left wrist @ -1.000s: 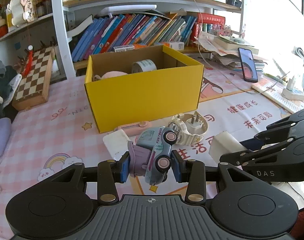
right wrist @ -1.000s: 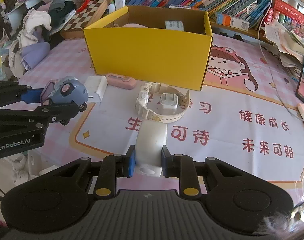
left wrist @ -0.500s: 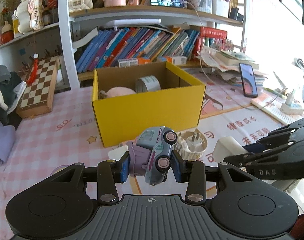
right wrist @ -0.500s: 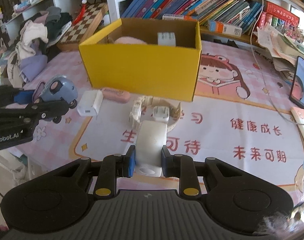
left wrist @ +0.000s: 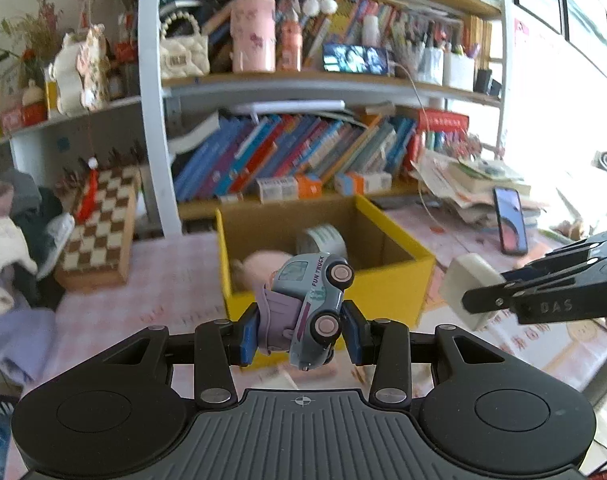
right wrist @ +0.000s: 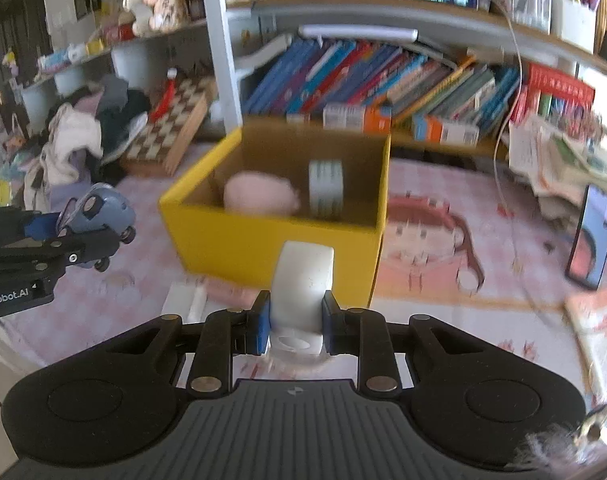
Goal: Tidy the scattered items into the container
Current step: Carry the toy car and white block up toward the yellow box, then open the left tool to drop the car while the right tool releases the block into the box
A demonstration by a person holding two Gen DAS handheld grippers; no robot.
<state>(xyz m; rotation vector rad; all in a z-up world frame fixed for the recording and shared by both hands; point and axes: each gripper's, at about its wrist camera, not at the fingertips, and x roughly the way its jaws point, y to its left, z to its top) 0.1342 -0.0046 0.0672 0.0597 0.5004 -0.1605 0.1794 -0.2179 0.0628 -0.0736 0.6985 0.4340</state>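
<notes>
Fingers of your left gripper [left wrist: 302,330] are clamped on the toy truck [left wrist: 309,308], which sits tilted between the pads, nose up, wheels toward 3 o'clock. Fingers of your right gripper [right wrist: 296,322] are clamped on the white block [right wrist: 301,292], gripped low on its sides with most of its length standing forward of the pads. Both loads hang clear of the counter [right wrist: 423,240]. The yellow box [right wrist: 271,240] lies at 12 o'clock in both wrist views, mouth open, with a pink soft thing [right wrist: 261,198] and a roll of tape [right wrist: 325,192] already inside. A white adapter [right wrist: 183,300] and a pink case [right wrist: 227,290] lie on the counter at the box's near wall, at about 10 o'clock from your right fingers; they remain to be collected.

Hazards, as judged from this position:
- Your grippers are near each other; converging on the one box mouth could knock them together.
- A low approach would catch the near wall and shove the light cardboard box.
- The truck's skewed seat may let it pivot and slip out early.
- The block could land on the tape and bounce out.
</notes>
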